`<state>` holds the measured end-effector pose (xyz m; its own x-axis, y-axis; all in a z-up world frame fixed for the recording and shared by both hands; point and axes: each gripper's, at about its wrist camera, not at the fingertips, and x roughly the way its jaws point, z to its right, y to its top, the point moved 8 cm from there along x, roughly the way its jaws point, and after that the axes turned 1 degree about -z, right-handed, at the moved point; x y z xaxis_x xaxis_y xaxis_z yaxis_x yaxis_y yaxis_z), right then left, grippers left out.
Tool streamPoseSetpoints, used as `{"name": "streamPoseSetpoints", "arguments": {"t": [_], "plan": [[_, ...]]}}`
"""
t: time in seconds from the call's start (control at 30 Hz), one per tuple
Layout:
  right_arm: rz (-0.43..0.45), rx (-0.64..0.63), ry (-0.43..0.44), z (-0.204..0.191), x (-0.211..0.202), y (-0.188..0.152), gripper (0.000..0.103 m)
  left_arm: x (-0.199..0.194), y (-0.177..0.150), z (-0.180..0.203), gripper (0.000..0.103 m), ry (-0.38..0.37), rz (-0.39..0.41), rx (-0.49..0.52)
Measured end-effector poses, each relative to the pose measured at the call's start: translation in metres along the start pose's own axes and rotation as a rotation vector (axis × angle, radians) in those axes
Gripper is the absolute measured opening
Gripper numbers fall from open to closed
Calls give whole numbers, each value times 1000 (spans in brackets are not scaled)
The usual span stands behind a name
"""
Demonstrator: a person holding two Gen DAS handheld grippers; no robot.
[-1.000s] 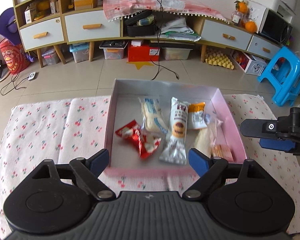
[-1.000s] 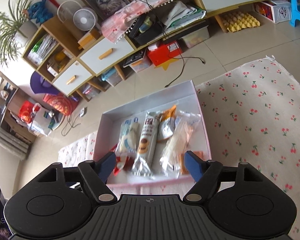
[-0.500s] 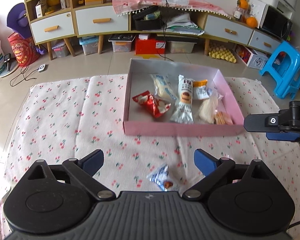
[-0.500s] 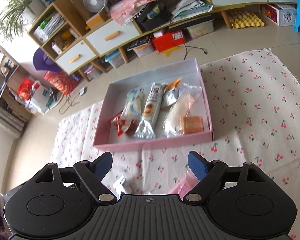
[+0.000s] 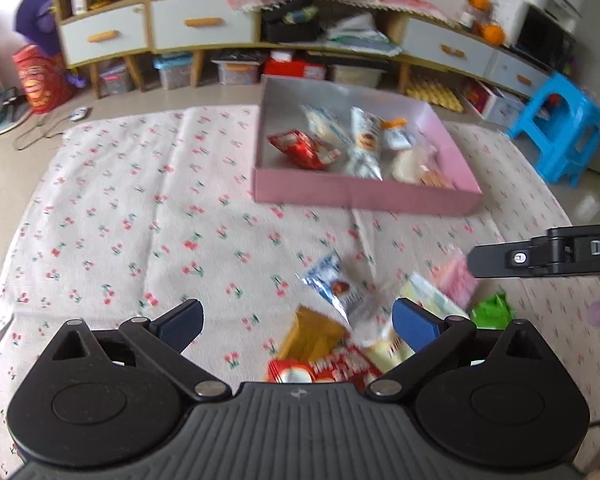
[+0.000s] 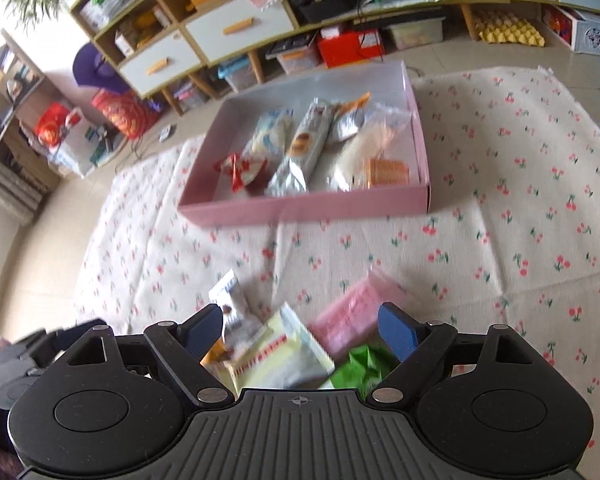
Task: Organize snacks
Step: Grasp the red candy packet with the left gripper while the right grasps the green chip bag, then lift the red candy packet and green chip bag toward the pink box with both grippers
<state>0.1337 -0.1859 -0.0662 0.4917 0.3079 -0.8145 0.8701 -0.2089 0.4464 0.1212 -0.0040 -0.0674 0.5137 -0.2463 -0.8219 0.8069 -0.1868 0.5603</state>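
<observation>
On the cherry cloth (image 5: 140,208), both grippers' fingers gape above loose snacks (image 5: 332,280).

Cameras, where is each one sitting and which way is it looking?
Left wrist: sits on the left gripper, looking forward over loose snacks at the pink box; the right gripper pokes in from the right.
Right wrist: sits on the right gripper, facing the pink box from the other side; its own open fingers show.
Both share: the box, the cherry cloth and the blue-white packet.
</observation>
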Motion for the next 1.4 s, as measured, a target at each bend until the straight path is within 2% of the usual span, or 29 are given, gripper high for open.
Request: {"name": "streamPoseSetpoints", "arguments": {"t": [0.13, 0.23, 0.4, 0.47, 0.57, 0.7, 0.83, 1.03, 1.13, 1.23, 1.27, 1.4], "plan": [[-59, -19, -28, 8, 8, -20, 87, 3, -14, 4, 98, -69, -25, 68], [-94, -24, -56, 16, 13, -31, 87, 8, -26, 9, 88, -145, -36, 146], [-151, 6, -72, 28, 20, -45, 87, 11, -36, 13, 79, -180, -29, 229], [-173, 24, -66, 31, 23, -49, 87, 13, -39, 15, 72, -202, -37, 247], [-214, 67, -34, 32, 27, -59, 87, 18, -42, 16, 62, -178, -64, 272], [-266, 156, 37, 31, 32, -71, 87, 20, -43, 16, 54, -160, -81, 288], [-239, 155, 27, 30, 31, -71, 85, 19, -45, 11, 49, -158, -107, 258], [-178, 131, -26, 30, 26, -64, 60, 19, -52, 13, 49, -184, -166, 277], [-120, 71, -99, 32, 21, -55, 54, 18, -55, 14, 49, -199, -189, 292], [-53, -32, -205, 34, 17, -47, 50, 18, -55, 15, 50, -193, -189, 309], [-48, -45, -215, 35, 17, -46, 50, 17, -55, 15, 51, -188, -182, 313], [-75, 41, -147, 40, 18, -45, 54, 15, -51, 23, 57, -198, -108, 353]]}}
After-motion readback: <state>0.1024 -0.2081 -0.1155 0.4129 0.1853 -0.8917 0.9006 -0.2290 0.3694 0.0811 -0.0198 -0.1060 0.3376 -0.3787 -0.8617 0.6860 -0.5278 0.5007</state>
